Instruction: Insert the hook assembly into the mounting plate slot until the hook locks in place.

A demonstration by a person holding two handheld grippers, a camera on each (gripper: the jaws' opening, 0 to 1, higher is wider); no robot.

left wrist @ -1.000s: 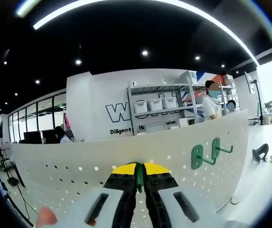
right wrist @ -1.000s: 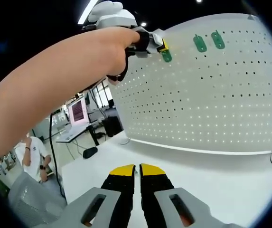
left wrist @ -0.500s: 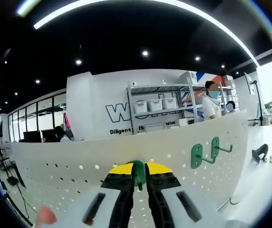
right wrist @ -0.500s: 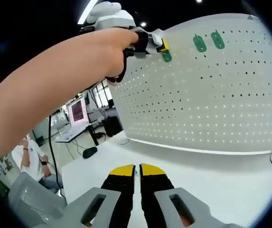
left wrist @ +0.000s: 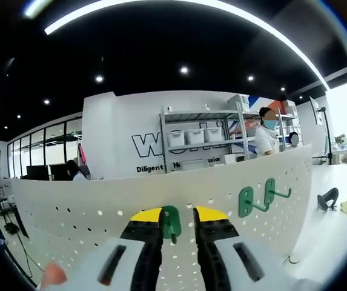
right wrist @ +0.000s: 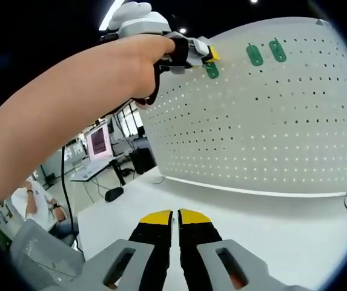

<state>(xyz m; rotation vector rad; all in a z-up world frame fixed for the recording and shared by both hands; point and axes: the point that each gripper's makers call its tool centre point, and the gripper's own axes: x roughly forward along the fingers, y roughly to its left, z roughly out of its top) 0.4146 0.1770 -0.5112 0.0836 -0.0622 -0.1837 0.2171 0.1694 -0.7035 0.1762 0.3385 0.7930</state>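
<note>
Left gripper (left wrist: 177,216) is seen in the left gripper view with its yellow-tipped jaws parted, a clear gap between them. A green hook (left wrist: 171,222) sits on the white pegboard (left wrist: 70,212) in that gap, closer to the left jaw tip; whether that tip touches it cannot be told, and the right tip is apart from it. The hook is seen near the board's top edge. Two more green hooks (left wrist: 257,197) are seen mounted further right on the same board, side by side, prongs sticking out.

In the right gripper view the left gripper (right wrist: 206,56) is held by a hand (right wrist: 149,66) high at the pegboard (right wrist: 270,133), with the green hook (right wrist: 212,71) just below and beside its yellow tips, against the board face. The two other hooks (right wrist: 265,53) are seen to its right, near the top edge, apart from the gripper.

Right gripper (right wrist: 174,216) is seen low over the white tabletop (right wrist: 270,224), jaws closed together with only a thin slit, nothing held, well apart from the board and hooks.
</note>
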